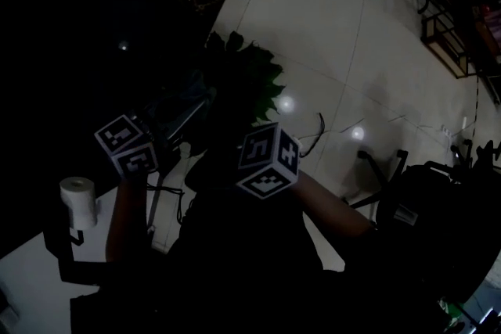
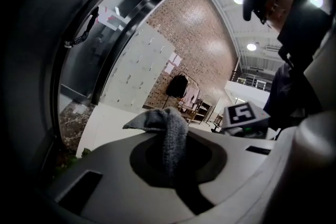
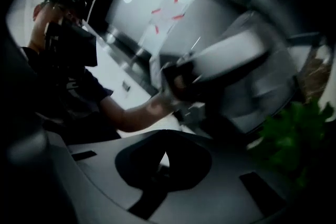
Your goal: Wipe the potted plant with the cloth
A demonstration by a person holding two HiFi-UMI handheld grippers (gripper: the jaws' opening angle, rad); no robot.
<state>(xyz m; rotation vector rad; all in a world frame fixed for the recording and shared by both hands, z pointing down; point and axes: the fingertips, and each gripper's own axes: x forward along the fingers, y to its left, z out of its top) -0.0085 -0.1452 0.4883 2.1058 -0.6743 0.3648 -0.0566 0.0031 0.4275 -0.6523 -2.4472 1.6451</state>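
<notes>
The scene is very dark. The potted plant (image 1: 252,73) shows as green leaves just beyond both grippers, and its leaves (image 3: 294,136) also fill the right of the right gripper view. My left gripper (image 2: 167,162) is shut on a grey knitted cloth (image 2: 165,131), whose free end sticks up past the jaws. My right gripper (image 3: 164,165) is shut with nothing in it. In the head view only the marker cubes are clear: the left cube (image 1: 127,145) and the right cube (image 1: 268,160). The jaws there are lost in shadow.
A white paper roll (image 1: 78,198) stands on a white table corner (image 1: 31,281) at the lower left. Pale floor tiles (image 1: 329,35) spread beyond the plant, with a black cable (image 1: 317,135) and a dark chair (image 1: 427,203) to the right.
</notes>
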